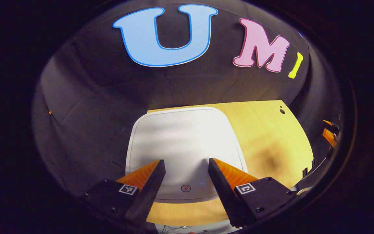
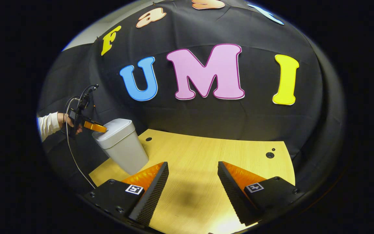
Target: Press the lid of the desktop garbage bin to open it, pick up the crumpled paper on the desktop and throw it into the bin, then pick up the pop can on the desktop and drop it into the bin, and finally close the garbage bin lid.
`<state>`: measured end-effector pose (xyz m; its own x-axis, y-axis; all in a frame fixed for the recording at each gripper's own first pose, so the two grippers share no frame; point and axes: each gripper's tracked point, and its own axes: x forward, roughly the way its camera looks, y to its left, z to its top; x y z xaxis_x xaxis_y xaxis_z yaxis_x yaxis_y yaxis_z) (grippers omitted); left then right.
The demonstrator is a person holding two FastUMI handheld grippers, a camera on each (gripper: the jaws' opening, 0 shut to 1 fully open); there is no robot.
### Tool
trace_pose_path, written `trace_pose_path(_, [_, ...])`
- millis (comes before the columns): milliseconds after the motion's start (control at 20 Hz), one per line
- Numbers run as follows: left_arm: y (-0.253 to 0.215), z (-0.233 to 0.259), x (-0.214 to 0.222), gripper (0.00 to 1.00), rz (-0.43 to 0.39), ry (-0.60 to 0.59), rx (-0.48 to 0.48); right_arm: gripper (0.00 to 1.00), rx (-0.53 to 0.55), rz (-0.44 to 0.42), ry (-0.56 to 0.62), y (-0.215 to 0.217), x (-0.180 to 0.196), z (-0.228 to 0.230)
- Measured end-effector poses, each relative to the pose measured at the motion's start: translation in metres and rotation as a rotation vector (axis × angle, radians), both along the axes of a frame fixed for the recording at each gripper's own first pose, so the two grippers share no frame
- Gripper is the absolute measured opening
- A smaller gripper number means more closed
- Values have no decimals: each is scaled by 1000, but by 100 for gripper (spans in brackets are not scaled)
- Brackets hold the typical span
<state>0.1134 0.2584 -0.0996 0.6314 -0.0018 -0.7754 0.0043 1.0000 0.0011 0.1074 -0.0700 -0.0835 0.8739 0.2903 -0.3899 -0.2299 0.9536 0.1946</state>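
Desk: pale wood desk (image 2: 206,156) is standing against black cloth, carrying the garbage bin (image 2: 123,148) near its left edge.
Bin lid: white lid (image 1: 180,139) is lying shut.
Left tongs (image 1: 186,169): spread, empty, hovering over the lid's near edge by its round press mark (image 1: 186,188).
Right tongs (image 2: 193,175): spread, empty, hanging over bare desk.
Risk: pressing off the mark is likely leaving the lid latched, or tipping the light bin.
Hard to tell: whether the left tongs are touching the lid.

White sleeve (image 2: 48,125); black tool (image 2: 89,125) body, trailing black cable (image 2: 73,159), square markers, screws.
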Motion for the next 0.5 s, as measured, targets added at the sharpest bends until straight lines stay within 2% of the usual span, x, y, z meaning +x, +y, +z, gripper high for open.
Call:
trace_pose_path(150, [1, 1, 1, 94, 2, -51, 21, 98, 2, 0, -12, 2, -6, 5])
trace_pose_path(200, [1, 8, 3, 94, 28, -79, 27, 98, 3, -1, -15, 3, -7, 8])
trace_pose_path(300, [-7, 29, 16, 94, 37, -207, 4, 98, -7, -2, -28, 5, -15, 15])
trace_pose_path(500, [-49, 82, 6, 95, 36, -434, 2, 98, -55, -45, -97, 6, -28, 37])
